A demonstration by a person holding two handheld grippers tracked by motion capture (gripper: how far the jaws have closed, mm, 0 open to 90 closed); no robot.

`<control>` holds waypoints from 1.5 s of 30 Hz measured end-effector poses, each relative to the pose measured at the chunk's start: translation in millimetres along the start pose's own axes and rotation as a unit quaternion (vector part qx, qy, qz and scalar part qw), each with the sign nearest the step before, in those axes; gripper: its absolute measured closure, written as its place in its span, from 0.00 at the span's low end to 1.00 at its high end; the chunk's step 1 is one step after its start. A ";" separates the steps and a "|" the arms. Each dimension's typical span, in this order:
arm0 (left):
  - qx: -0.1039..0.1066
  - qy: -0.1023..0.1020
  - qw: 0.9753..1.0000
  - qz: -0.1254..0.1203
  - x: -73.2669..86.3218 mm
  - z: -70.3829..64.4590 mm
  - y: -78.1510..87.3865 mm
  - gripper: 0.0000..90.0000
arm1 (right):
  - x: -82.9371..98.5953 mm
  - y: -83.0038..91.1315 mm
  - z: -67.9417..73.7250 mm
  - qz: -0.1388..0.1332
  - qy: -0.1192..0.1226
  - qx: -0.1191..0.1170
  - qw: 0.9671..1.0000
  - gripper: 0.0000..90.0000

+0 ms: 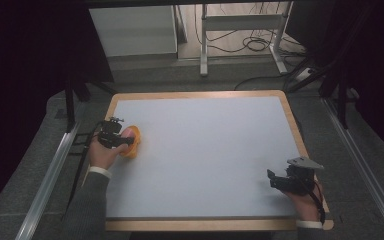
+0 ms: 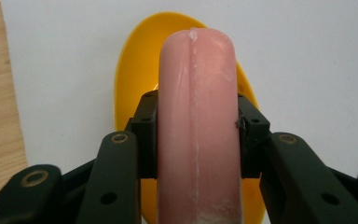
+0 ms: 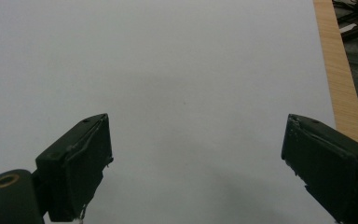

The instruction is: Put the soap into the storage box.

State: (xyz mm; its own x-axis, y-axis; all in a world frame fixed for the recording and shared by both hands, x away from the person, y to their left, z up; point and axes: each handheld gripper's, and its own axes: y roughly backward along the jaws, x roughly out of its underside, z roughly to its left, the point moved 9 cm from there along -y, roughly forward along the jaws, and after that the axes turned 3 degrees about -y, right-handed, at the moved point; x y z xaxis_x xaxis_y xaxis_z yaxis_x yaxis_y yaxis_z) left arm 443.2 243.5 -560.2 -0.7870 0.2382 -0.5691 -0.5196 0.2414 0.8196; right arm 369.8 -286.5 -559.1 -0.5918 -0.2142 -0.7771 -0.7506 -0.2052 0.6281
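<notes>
The desk (image 1: 205, 150) carried a pale grey mat inside a wooden rim, and the only things on it lay close to its left edge, about midway between the near and far corners. There a yellow dish (image 1: 134, 144), oval and shallow, sat flat on the mat. Directly above it was a pink sausage-shaped piece (image 2: 198, 126), held in the left gripper (image 1: 121, 138).

The left gripper's jaws were clamped on the pink piece from both sides, gripping it around its middle. In the left gripper view the piece's long axis ran straight away from the jaws, along the gripper's own line, and its rounded far end (image 2: 198, 39) lay over the dish's far rim (image 2: 168, 21). The dish's long axis ran the same way as the piece, so the two appeared already aligned. Whether the piece touched the dish could not be told.

The right gripper (image 1: 284, 181) rested near the desk's near right corner, well apart from the dish, its jaws spread wide with nothing between them. The left hand was plainly the nearer one; any setting down or lifting of the piece likely fell to it.
</notes>
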 end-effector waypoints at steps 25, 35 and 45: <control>0.049 -0.058 0.992 -0.101 5.6 -40.1 56.1 0.28 | -1.4 -1.0 3.9 -0.002 0.005 -0.004 1.000 0.09; 0.079 -0.055 0.988 -0.121 38.3 -60.4 60.9 0.28 | -3.4 1.2 4.8 -0.011 0.009 -0.005 1.000 0.09; 0.093 -0.032 0.989 -0.109 75.5 -59.0 48.0 0.28 | -5.1 0.3 9.8 -0.021 0.021 -0.006 1.000 0.09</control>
State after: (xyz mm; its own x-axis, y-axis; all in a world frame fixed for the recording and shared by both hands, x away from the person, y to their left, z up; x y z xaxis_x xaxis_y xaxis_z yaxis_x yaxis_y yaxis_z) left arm 339.2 217.6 -559.9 -0.6381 0.2186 -0.7383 -0.5991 0.4613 0.6544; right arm 369.7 -276.1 -555.3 -0.5474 -0.2450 -0.8002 -0.7706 -0.2252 0.5962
